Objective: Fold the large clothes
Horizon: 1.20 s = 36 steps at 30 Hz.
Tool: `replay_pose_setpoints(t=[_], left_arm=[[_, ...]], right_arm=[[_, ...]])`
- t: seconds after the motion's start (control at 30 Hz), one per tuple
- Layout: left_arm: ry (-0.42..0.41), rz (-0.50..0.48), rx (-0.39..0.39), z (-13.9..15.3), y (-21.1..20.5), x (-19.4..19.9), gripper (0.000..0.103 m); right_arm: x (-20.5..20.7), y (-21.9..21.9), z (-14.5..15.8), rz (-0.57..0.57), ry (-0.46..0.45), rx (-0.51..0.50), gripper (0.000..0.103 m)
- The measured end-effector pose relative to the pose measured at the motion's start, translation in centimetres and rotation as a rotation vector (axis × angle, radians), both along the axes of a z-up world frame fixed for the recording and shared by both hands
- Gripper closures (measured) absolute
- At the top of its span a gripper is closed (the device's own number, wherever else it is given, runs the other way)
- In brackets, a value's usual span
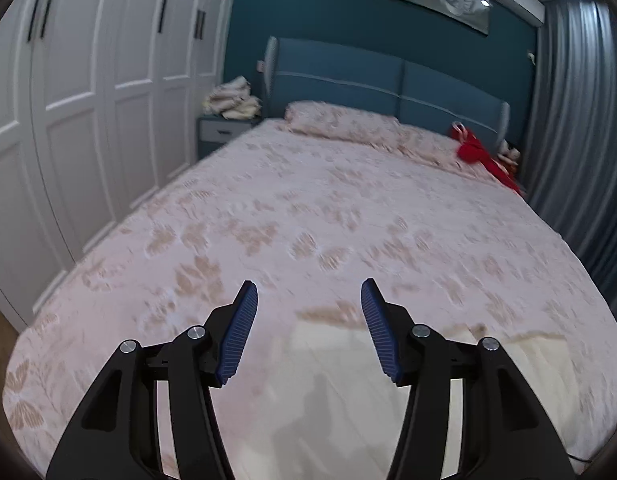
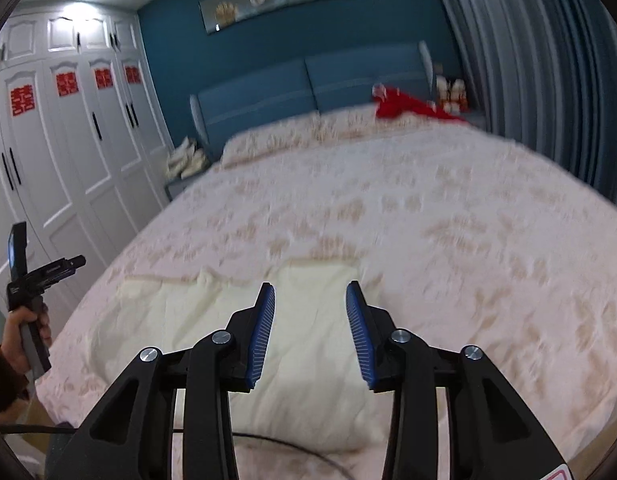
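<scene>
Left wrist view: my left gripper hangs over the foot of the bed, fingers spread, nothing between the pads. The cream garment lies flat on the floral cover directly under and beyond my fingertips, running on toward 3 o'clock. Its far edge reads as one fairly straight line. Red cloth sits by the pillows at 1 o'clock, well apart from the work. A stack of pale folded textiles rests on the nightstand at 11 o'clock.

Right wrist view: my right gripper is likewise parted and empty, poised above the same garment, which spreads from 12 round to 9 o'clock. Creases run across it; a raised fold shows near 10 o'clock. The left hand with its tool is visible at 9 o'clock, off the edge of the bed.

Judgement: garment laid out, perhaps with one fold in; neither tool grips it. I cannot tell how many layers lie there. Remaining: take an edge or corners, fold down to a compact stack, smooth.
</scene>
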<state>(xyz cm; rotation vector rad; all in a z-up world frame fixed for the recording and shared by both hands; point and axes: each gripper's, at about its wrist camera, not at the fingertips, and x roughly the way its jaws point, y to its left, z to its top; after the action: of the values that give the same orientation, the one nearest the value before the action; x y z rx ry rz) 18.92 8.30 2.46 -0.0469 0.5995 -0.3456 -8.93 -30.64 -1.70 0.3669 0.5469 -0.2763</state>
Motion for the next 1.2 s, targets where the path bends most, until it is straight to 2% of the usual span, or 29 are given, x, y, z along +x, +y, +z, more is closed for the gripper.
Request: replay_pose_setpoints(t=[0.03,0.1,0.17,0.23,0.37,0.47,0.6,0.83,1.2], left_arm=[[0.03,-0.034,0.005,-1.1,-0.9,-1.1,0.051],[0.073,-0.072,0.032,-3.6,-3.2,-2.8,0.052],[0.102,-0.092,0.063,-5.6,-5.2,-3.6,0.056],[0.142,-0.115,0.051,-7.3,-6.5,-4.5,0.058],[0.195,-0.143,0.026,-9.2,-8.3,-5.9,0.058],[0.222,-0.169,0.049,-10.7,-10.0,-6.8,0.058],[0.242,-0.15,0.092,-12.6,-10.6,-6.3,0.058],[0.247,-0.11,0.138,-13.2,-9.3,-4.3,0.058],[0.252,-0.047,0.17,-12.8,-8.3,-0.2,0.058]], right_arm=[[1.2,1.3,-0.9,0.023,0.028,-0.025,0.077],[3.0,3.5,-2.0,0.066,0.063,-0.072,0.078],[4.6,5.7,-3.1,0.126,0.084,-0.095,0.078],[6.1,8.5,-4.3,0.198,0.111,-0.136,0.078],[8.1,12.5,-6.0,0.297,0.141,-0.154,0.078],[9.8,13.9,-7.5,0.311,0.18,-0.189,0.078],[11.1,11.5,-8.5,0.232,0.214,-0.18,0.085],[10.6,2.7,-8.5,0.002,0.24,-0.106,0.089],[12.9,-1.8,-8.4,-0.117,0.266,-0.128,0.089]])
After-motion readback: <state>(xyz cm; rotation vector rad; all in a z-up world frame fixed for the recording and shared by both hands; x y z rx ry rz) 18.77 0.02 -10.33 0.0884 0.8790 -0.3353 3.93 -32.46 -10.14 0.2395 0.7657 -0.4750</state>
